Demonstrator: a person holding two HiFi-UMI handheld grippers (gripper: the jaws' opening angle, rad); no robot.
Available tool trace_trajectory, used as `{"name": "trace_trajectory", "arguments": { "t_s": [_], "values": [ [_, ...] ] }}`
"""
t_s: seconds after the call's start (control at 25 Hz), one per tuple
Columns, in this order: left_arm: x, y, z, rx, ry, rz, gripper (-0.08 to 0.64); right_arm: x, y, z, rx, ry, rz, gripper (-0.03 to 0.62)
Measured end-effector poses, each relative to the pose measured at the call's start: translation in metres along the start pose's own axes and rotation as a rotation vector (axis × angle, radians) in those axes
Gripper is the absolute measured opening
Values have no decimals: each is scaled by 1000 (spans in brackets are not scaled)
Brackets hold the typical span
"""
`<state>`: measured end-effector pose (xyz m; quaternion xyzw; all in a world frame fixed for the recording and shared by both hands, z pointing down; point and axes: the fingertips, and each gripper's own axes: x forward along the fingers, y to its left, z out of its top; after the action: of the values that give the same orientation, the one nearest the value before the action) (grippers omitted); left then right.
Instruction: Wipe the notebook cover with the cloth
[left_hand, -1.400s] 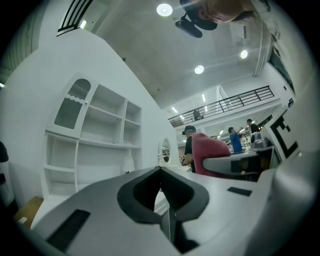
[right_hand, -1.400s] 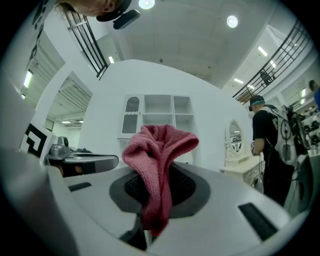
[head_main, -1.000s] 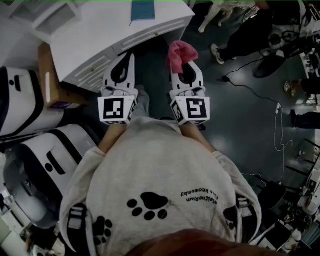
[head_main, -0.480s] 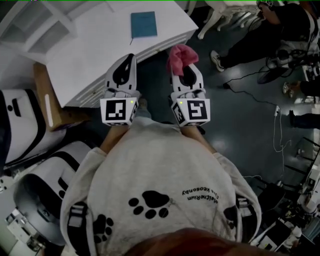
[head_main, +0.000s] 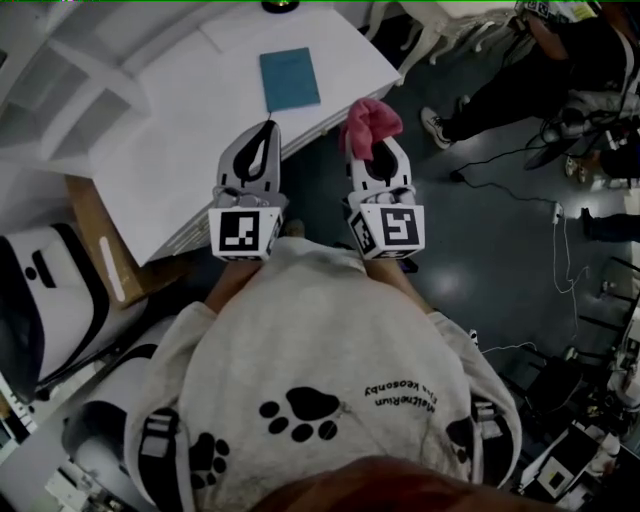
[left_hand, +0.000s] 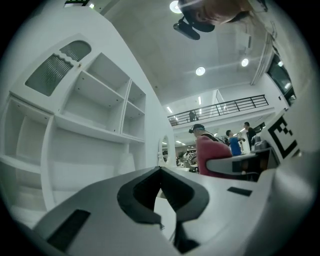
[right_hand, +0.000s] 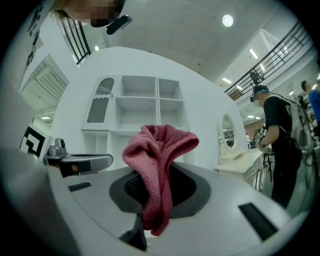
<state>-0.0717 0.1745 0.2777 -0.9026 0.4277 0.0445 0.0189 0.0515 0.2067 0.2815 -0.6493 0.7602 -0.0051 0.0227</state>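
Cloth (right_hand: 157, 165) is pinched in the right gripper (head_main: 367, 140); the left gripper (head_main: 267, 128) is pressed together, empty. Notebook (head_main: 289, 79) lies on the desk (head_main: 180, 130) ahead, untouched. Approach is judged in hand, and the cloth must be brought down onto it.

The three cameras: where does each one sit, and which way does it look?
Head view: on the person's head, looking steeply down at the white desk, blue notebook, left hand-held gripper, right hand-held gripper and their grey sweatshirt.
Left gripper view: rides that hand-held gripper, looking along its shut, empty jaws toward white shelves.
Right gripper view: rides that hand-held gripper, looking along jaws shut on the pink cloth toward the shelves.
Shared: both gripper views show the shelves, and each glimpses the other hand-held gripper.
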Motion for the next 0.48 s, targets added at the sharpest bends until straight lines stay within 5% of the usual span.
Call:
{"name": "trace_trajectory", "arguments": {
  "t_s": [0.48],
  "values": [
    [27,21,-24,-19,30,-33,12,30,-11,-11,-3,22,-19,74]
  ]
}}
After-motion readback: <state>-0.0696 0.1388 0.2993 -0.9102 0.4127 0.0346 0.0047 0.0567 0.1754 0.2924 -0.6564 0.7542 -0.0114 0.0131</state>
